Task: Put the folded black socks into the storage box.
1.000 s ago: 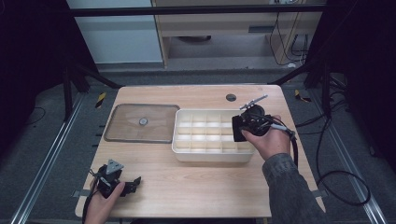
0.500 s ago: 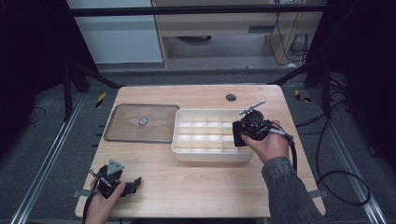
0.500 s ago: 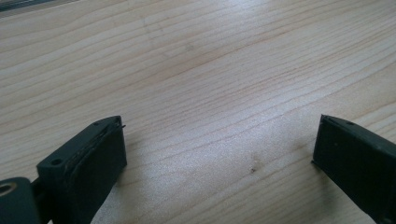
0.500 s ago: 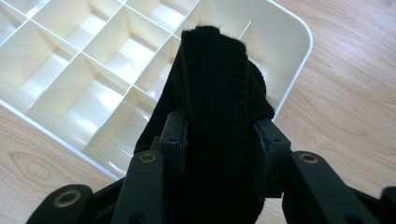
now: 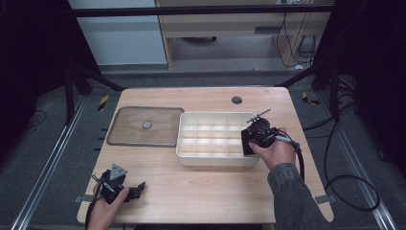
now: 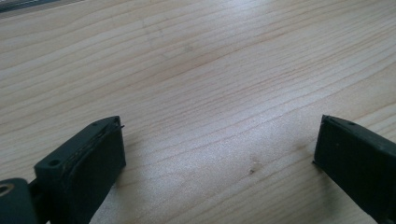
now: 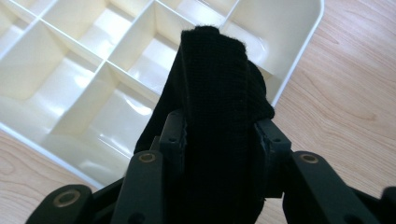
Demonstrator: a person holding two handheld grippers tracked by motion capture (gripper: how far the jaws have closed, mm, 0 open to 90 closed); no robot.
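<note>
A white tray (image 5: 213,152) with several compartments lies mid-table. My right gripper (image 5: 254,135) hovers over its right end, shut on a folded black fabric piece (image 5: 247,143). In the right gripper view the black fabric (image 7: 215,84) stands upright between the jaws of the right gripper (image 7: 219,128), above the tray's (image 7: 299,56) end compartments; those I can see hold nothing. My left gripper (image 5: 136,188) rests near the table's front left corner. In the left gripper view the left gripper (image 6: 219,154) is open, jaws wide apart over bare wood.
A clear flat lid (image 5: 146,125) with a small centre knob lies left of the tray. A round cable hole (image 5: 236,100) sits in the tabletop behind the tray. Cables trail off the table's right side.
My right gripper, with the black fabric in it, has drifted toward the near side and lower over the tray's right end. The left gripper has stayed put.
</note>
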